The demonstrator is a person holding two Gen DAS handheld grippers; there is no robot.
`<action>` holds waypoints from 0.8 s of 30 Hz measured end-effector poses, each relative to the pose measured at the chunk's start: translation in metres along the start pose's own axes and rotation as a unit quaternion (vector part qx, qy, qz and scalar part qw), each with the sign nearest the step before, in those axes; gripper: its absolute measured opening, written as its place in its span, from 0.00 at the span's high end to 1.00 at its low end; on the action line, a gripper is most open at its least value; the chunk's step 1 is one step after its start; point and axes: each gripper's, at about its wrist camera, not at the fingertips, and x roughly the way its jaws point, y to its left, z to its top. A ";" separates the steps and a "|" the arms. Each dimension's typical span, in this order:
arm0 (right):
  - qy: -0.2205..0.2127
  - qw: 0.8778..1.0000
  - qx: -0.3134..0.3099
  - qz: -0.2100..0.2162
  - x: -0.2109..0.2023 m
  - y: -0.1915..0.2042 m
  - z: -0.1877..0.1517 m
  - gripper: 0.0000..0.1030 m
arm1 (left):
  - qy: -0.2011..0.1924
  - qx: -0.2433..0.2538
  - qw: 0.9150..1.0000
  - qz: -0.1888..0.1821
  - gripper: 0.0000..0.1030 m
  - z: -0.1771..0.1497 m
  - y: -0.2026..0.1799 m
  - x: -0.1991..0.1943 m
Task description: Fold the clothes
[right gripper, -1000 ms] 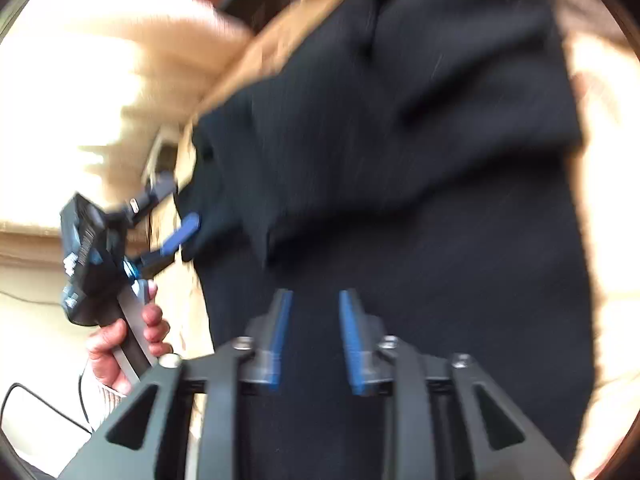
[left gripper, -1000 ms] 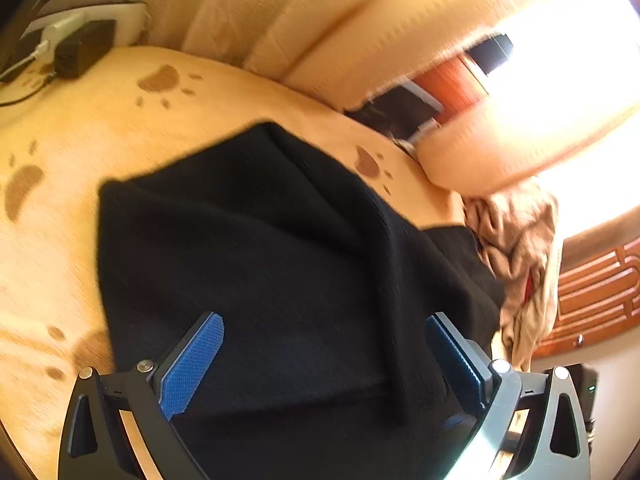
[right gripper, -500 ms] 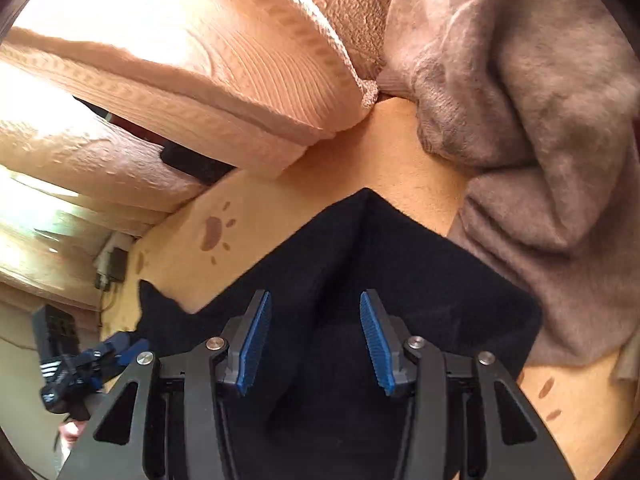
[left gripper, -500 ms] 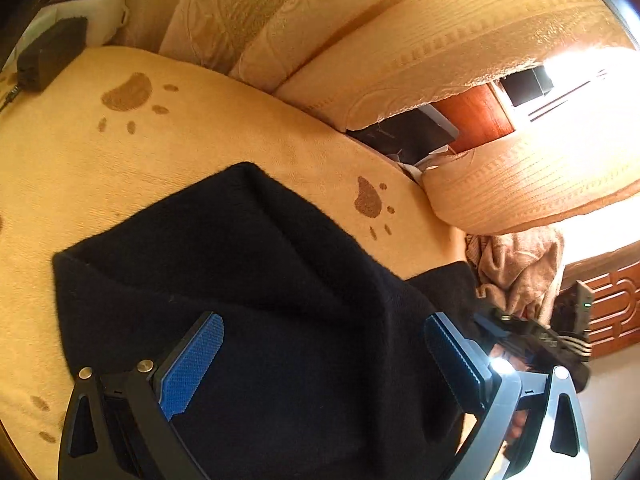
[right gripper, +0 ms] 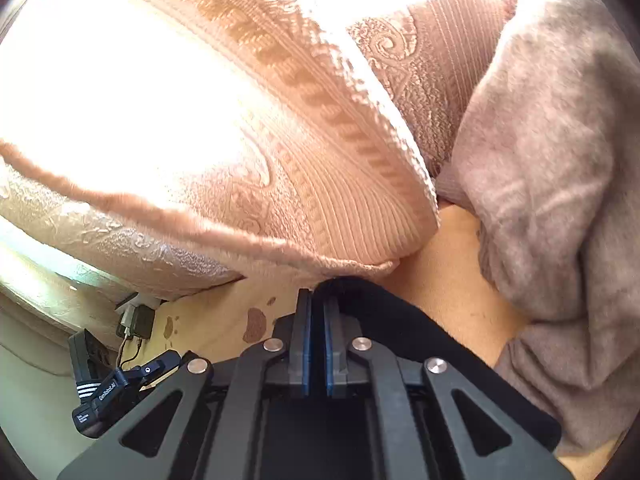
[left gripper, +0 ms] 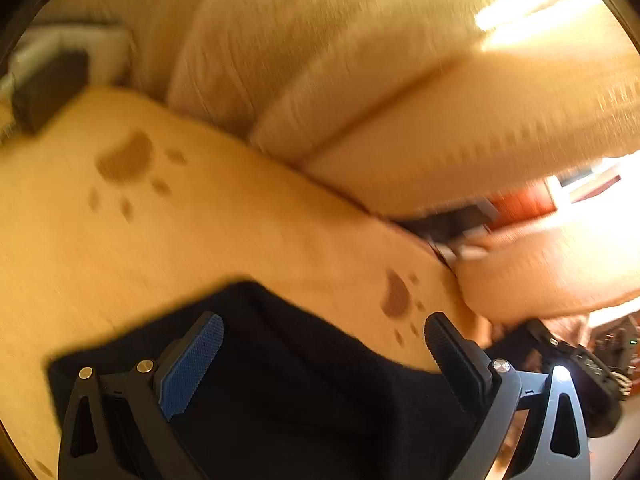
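Black knit garment (right gripper: 400,320) lies on the bed (left gripper: 248,232); right claw (right gripper: 317,300) has just closed, pinching its corner; left claw (left gripper: 320,344) gapes wide above it.

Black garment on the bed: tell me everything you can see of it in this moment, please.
The black garment is a dark, soft, knit-looking cloth lying on the tan paw-print bedspread, with a fold ridge running across it. One corner points toward the pillows. The right gripper has just closed its jaws at that corner's tip; whether cloth is pinched is not clear. The left gripper is open above the cloth, not clamping it. A brownish fleece garment lies beside it.
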 end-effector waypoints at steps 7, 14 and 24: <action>0.041 0.996 -0.052 -0.063 0.044 -0.006 -0.003 0.92 | -0.030 -0.011 0.997 0.064 0.01 0.023 0.045 -0.007; 0.034 0.996 -0.017 -0.079 0.026 -0.023 -0.008 0.52 | 0.050 -0.055 0.995 -0.070 0.01 0.010 0.044 -0.024; 0.023 0.998 -0.008 -0.051 0.000 -0.016 -0.021 0.18 | 0.185 -0.155 0.961 -0.132 0.01 -0.016 0.014 0.014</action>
